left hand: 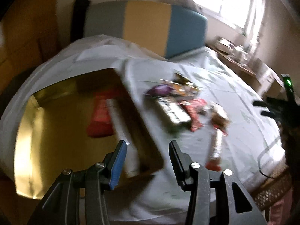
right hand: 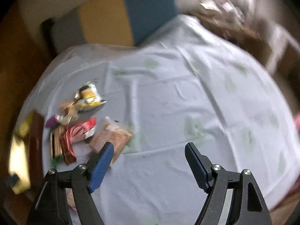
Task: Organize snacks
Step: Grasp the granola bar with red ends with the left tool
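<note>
A gold-lined open box [left hand: 56,131] lies on the white cloth at the left, with a red packet [left hand: 99,120] and a pale packet inside. Beside it lies a pile of snacks [left hand: 180,105]: purple, yellow, striped, red-and-white and a long brown pack. My left gripper [left hand: 147,150] is open and empty above the box's right wall. My right gripper [right hand: 150,151] is open and empty over the cloth, just right of the snack pile [right hand: 78,123], near a brown packet [right hand: 112,138]. The box edge [right hand: 20,146] shows at far left. Both views are blurred.
A white tablecloth [right hand: 187,103] with faint green prints covers the table. A chair with grey, yellow and blue back [left hand: 146,24] stands behind it. A cluttered wooden side table [left hand: 236,56] stands at the right under a bright window. The other gripper [left hand: 281,108] shows at the right edge.
</note>
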### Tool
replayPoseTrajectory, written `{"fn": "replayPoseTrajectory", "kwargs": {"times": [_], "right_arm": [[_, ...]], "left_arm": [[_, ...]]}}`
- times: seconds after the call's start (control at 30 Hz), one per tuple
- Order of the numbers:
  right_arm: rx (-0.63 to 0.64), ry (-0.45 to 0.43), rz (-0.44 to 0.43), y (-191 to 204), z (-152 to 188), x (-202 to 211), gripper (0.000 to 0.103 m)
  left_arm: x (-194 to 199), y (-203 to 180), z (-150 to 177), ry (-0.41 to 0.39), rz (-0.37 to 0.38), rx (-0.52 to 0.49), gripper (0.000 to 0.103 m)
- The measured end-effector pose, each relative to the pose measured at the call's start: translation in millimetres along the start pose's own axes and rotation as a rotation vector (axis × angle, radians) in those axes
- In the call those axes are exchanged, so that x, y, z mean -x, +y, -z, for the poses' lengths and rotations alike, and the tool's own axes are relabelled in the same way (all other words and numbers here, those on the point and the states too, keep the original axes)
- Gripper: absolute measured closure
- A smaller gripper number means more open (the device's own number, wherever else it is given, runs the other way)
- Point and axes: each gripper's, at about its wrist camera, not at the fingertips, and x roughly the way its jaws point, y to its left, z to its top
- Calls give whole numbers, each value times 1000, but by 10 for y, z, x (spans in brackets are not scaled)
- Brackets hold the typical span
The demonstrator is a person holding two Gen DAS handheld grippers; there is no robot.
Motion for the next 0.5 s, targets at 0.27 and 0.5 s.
{"fn": "replayPoseTrajectory", "kwargs": {"times": [0.27,0.5], "right_arm": [[-71,-13,-54,-90,-39,15,23],[-41,-11,-71,-32,-14,20,21]], "left_arm": [[-372,-830,-61,121,162,-242,55],[-798,-1327,14,212,192,-406,55]]}}
